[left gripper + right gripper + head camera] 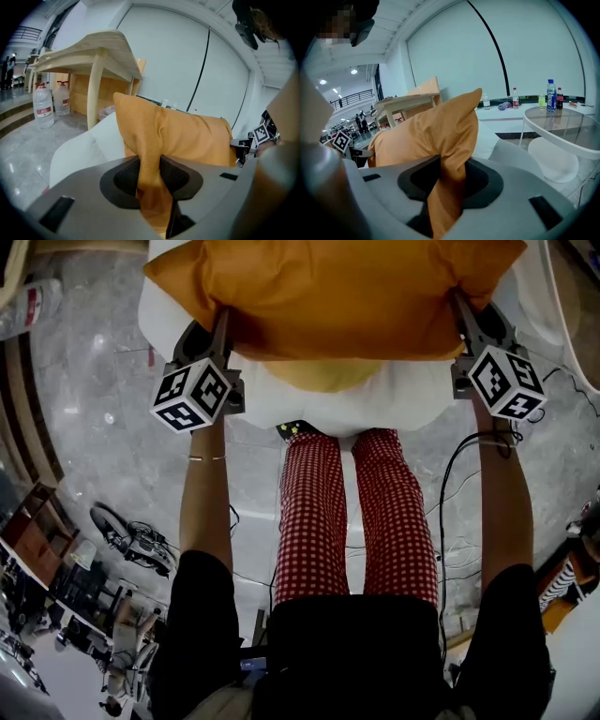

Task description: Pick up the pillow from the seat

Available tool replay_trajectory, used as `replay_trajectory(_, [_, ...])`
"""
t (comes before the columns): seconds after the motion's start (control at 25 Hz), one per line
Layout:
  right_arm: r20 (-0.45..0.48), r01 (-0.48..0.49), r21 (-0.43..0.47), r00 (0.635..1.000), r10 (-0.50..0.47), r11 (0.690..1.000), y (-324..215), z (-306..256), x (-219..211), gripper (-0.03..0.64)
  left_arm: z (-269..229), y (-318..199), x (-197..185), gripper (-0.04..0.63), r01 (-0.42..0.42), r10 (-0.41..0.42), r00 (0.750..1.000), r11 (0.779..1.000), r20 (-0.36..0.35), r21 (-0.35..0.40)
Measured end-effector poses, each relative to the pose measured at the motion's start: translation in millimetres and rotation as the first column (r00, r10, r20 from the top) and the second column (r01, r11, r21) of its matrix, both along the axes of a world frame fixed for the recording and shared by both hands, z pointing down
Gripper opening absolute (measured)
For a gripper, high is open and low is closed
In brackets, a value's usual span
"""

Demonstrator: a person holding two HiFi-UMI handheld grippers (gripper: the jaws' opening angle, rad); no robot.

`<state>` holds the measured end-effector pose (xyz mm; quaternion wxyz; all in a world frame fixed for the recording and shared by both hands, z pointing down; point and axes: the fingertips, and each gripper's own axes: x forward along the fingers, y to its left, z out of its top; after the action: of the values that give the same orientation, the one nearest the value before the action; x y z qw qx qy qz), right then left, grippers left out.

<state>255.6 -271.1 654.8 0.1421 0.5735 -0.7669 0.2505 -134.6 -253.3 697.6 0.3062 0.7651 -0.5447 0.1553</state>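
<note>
The left gripper (150, 176) and right gripper (449, 180) jaws each pinched one end of the orange pillow (328, 296), its long axis spanning between them.

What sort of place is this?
Probably a big open hall or lounge, not a home: polished stone floor, a glass table with drink bottles, and a tall wooden table.

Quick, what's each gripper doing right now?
Left gripper: closed on one corner of the orange pillow.
Right gripper: closed on the pillow's other corner.
</note>
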Motion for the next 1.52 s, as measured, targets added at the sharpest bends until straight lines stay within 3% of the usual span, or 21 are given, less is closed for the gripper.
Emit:
replay_trajectory(0.52, [0.018,0.029,0.013,0.999,-0.030,0.999,13.1,-38.2,-24.8,0.156,-53.1,21.7,-25.1,0.130,0.062,-0.063,0.998,0.997,0.021,0.045])
replay_trajectory(1.52, [-0.012,0.013,0.072,1.000,-0.012,0.997,32.4,-103.6,-12.6,0.155,-115.2,46.9,-8.5,0.120,0.099,-0.099,0.995,0.992,0.005,0.076])
